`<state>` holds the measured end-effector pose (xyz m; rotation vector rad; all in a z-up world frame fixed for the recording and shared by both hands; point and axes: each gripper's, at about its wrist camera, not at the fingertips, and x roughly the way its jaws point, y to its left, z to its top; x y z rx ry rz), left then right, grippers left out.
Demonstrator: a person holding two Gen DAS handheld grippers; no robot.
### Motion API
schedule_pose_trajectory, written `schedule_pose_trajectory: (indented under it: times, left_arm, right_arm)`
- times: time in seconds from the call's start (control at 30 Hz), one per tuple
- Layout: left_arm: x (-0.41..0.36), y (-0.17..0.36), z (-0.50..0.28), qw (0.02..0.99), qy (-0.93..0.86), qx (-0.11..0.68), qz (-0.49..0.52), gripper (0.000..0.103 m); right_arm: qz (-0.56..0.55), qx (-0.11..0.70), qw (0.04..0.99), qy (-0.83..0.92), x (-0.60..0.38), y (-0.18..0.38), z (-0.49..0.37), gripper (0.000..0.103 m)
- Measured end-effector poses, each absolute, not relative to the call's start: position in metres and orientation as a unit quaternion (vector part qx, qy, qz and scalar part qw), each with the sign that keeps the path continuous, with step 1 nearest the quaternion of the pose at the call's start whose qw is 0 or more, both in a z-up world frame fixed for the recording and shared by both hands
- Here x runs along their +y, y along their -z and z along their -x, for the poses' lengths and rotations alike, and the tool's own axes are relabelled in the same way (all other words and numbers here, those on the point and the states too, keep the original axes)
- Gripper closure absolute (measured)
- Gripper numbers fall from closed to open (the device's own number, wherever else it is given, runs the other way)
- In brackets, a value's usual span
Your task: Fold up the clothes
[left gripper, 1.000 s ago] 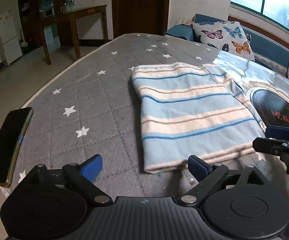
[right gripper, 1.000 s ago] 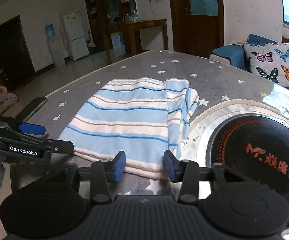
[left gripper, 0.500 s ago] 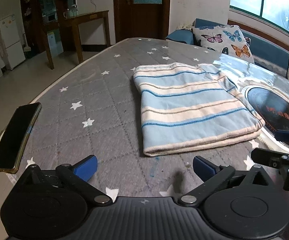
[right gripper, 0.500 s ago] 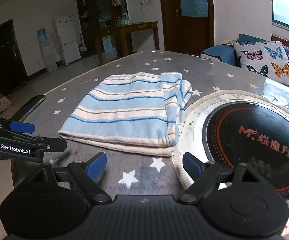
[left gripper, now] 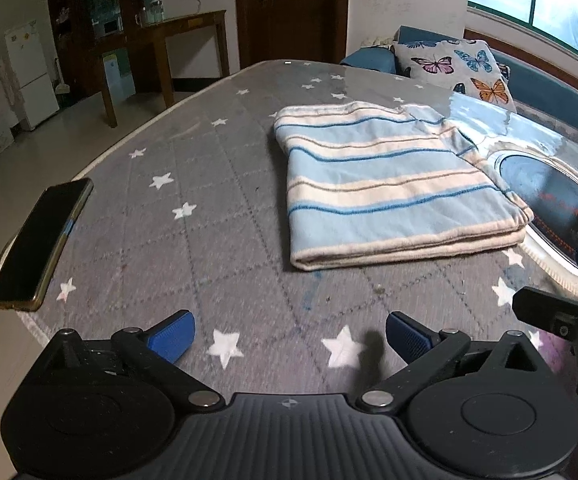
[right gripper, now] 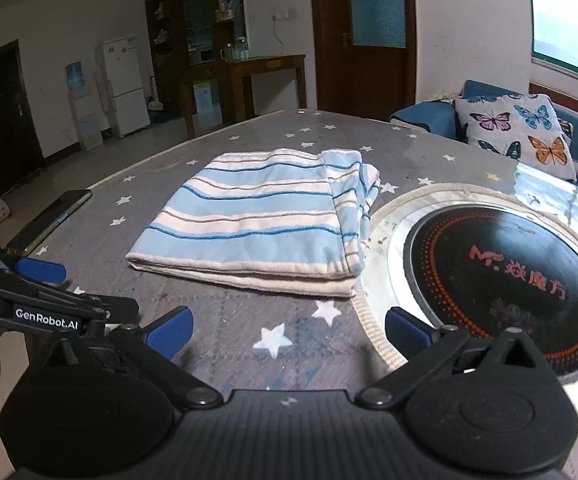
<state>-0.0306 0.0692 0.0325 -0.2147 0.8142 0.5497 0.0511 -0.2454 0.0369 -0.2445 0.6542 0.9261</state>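
Note:
A folded blue-and-cream striped garment (left gripper: 389, 184) lies flat on the grey star-patterned table; it also shows in the right wrist view (right gripper: 265, 224). My left gripper (left gripper: 289, 334) is open and empty, hovering over the table's near edge, well short of the garment. My right gripper (right gripper: 287, 330) is open and empty, also short of the garment's near edge. The right gripper shows at the right edge of the left wrist view (left gripper: 569, 316), and the left gripper at the left of the right wrist view (right gripper: 41, 292).
A black phone (left gripper: 41, 240) lies at the table's left edge. A round black induction cooktop (right gripper: 501, 284) sits in the table right of the garment. A butterfly pillow (right gripper: 521, 132) lies on the blue sofa behind. A wooden side table (left gripper: 177, 52) stands far back.
Both grippers have pulled back from the garment's near edge toward the table's front. The right gripper, nearly closed at the edge a second ago, has opened wide. The garment stays folded.

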Motion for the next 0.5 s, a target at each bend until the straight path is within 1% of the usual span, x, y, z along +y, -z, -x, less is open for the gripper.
schedule_pose_trajectory:
  times: [0.3,0.5]
  left_arm:
    - [0.061,-0.036,0.042,0.876,-0.279,0.379,0.104,0.0]
    - [0.051,-0.039,0.047,0.879,-0.279,0.372,0.106,0.0]
  right_arm:
    - [0.123,0.3,0.85,-0.415,-0.248,-0.039,-0.038,0.0]
    - [0.12,0.31,0.852,-0.404,-0.251,-0.035,-0.031,0.0]
